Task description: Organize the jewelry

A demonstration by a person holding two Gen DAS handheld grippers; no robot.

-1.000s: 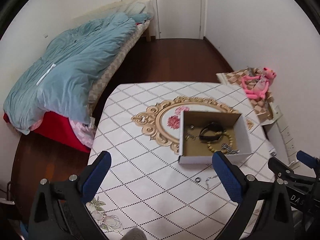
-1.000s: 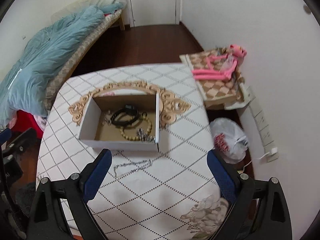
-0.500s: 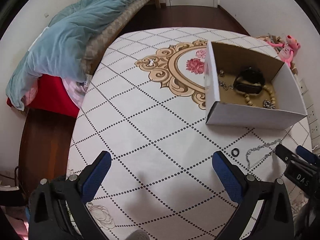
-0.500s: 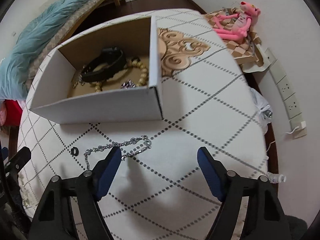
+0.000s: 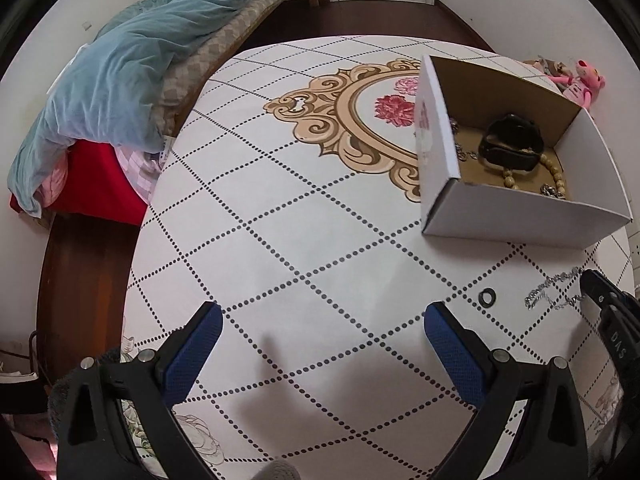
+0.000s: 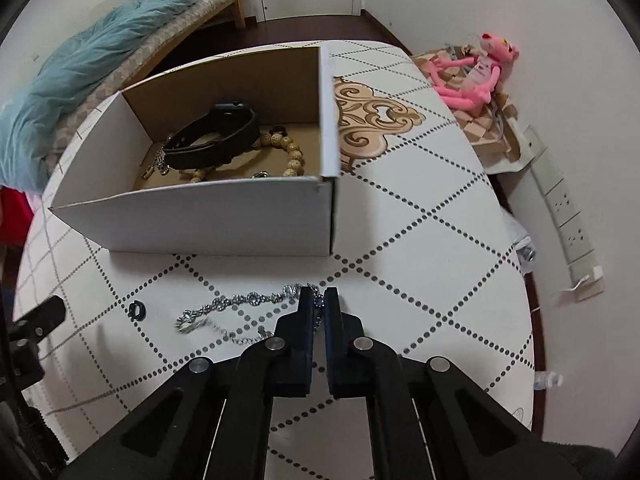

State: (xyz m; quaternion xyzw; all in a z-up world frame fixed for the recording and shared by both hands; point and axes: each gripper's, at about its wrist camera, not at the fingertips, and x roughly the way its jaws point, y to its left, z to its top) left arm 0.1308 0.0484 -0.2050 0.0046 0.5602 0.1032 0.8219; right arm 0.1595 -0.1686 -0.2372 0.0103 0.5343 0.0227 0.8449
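Note:
A white cardboard box (image 6: 208, 220) stands on the patterned table (image 6: 420, 240). It holds a black strap (image 6: 216, 136), a wooden bead bracelet (image 6: 294, 156) and small metal pieces. A silver chain (image 6: 240, 302) lies on the table in front of the box, with a small black ring (image 6: 137, 310) to its left. My right gripper (image 6: 319, 300) is shut on the chain's right end. In the left wrist view the box (image 5: 500, 216), ring (image 5: 488, 296) and chain (image 5: 554, 286) lie to the right. My left gripper (image 5: 320, 340) is open and empty above bare tablecloth.
A bed with a blue duvet (image 5: 132, 64) stands left of the table. A pink plush toy (image 6: 476, 76) lies on a checked box by the right wall, near wall sockets (image 6: 568, 220). The table's right edge is close to my right gripper.
My right gripper has dropped lower, moved in to the chain and shut on its right end. My left gripper has moved a little closer to the table and stays open.

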